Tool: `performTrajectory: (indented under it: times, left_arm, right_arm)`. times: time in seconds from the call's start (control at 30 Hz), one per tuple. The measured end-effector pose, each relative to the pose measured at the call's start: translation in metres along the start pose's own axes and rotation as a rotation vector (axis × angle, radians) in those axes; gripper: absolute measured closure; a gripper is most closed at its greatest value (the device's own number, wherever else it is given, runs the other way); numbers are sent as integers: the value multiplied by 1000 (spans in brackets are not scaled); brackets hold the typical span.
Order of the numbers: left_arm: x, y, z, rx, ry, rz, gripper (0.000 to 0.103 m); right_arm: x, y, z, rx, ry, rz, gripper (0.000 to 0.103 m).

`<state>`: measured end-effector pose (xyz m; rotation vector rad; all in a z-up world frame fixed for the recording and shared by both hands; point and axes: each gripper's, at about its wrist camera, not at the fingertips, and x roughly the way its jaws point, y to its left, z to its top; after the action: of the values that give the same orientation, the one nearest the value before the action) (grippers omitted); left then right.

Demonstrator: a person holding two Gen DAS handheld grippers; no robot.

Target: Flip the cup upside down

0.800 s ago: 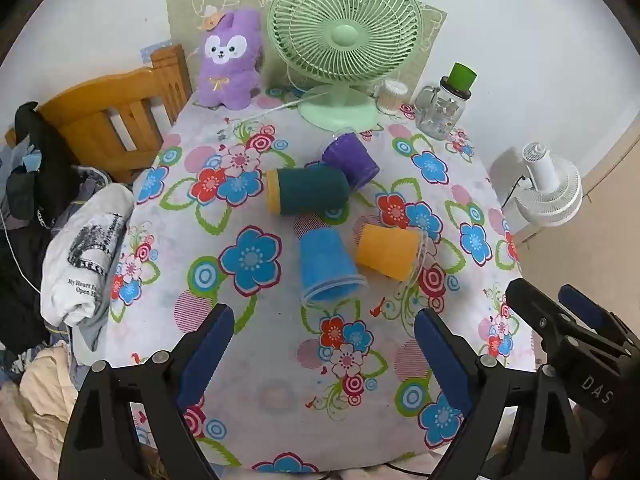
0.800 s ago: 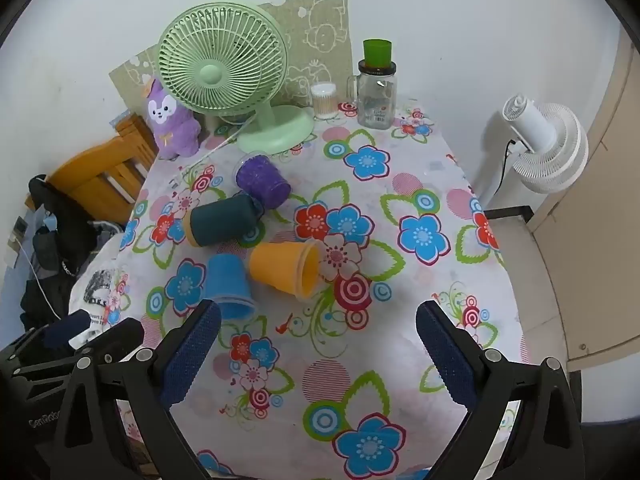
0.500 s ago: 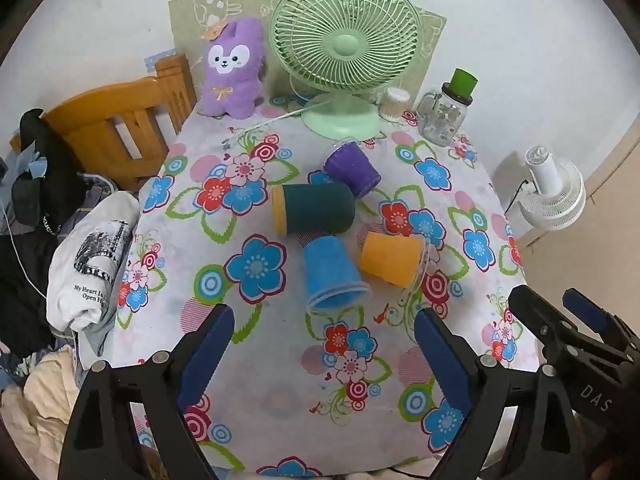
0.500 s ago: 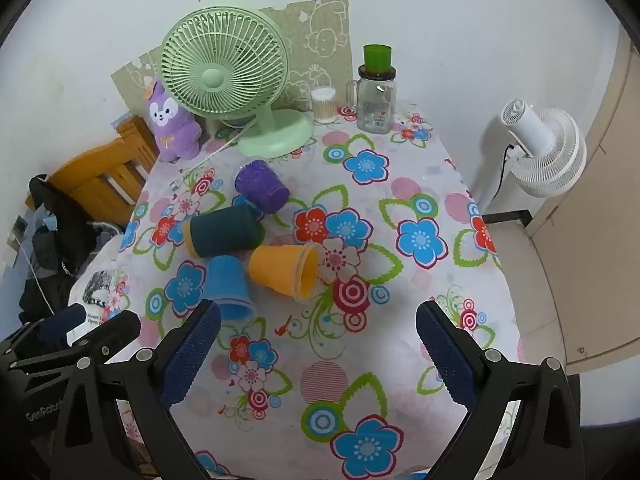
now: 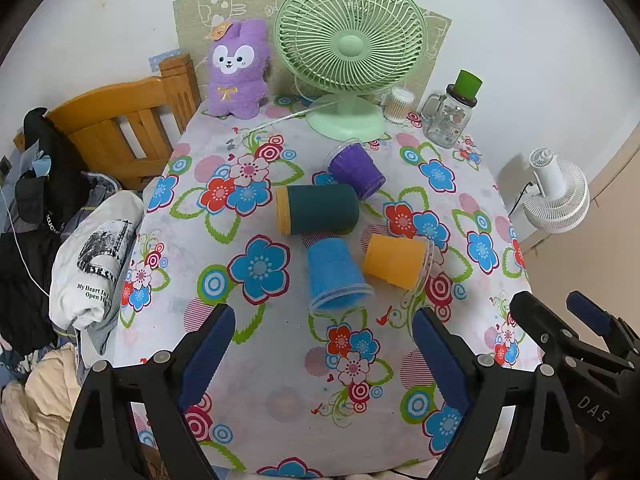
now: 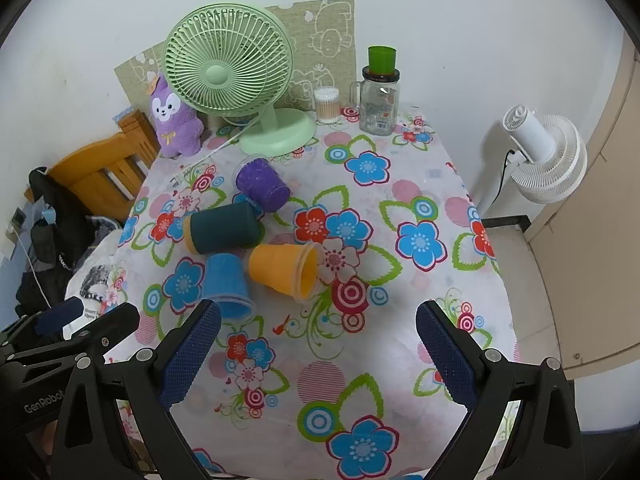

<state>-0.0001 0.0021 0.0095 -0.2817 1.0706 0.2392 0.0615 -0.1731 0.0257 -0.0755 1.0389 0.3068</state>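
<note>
Several cups lie on their sides on the flowered tablecloth (image 5: 260,360): a purple cup (image 5: 356,168) (image 6: 262,186), a dark green cup (image 5: 318,209) (image 6: 224,228), a blue cup (image 5: 336,274) (image 6: 226,284) and an orange cup (image 5: 396,260) (image 6: 284,266). My left gripper (image 5: 320,352) is open and empty, held above the table's near edge, short of the blue cup. My right gripper (image 6: 316,350) is open and empty, near the front edge, short of the orange cup.
A green desk fan (image 5: 348,52), a purple plush toy (image 5: 238,70), a cotton-swab jar (image 5: 398,104) and a glass jar with green lid (image 5: 450,114) stand at the back. A wooden chair (image 5: 120,128) with clothes is left. A white floor fan (image 6: 540,152) stands right.
Both grippers have drawn back and risen slightly, so the table and cups show a little farther away. The cups have not moved. Both grippers stay open.
</note>
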Motion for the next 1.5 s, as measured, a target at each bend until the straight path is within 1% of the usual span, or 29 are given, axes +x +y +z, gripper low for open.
performTrajectory:
  times: [0.77, 1.5]
  left_arm:
    - [4, -7, 2, 10, -8, 13, 12]
    - [6, -10, 3, 8, -4, 11, 12]
  right_arm:
    - [-2, -1, 0, -14, -9, -15, 4]
    - [2, -4, 2, -18, 4, -23, 4]
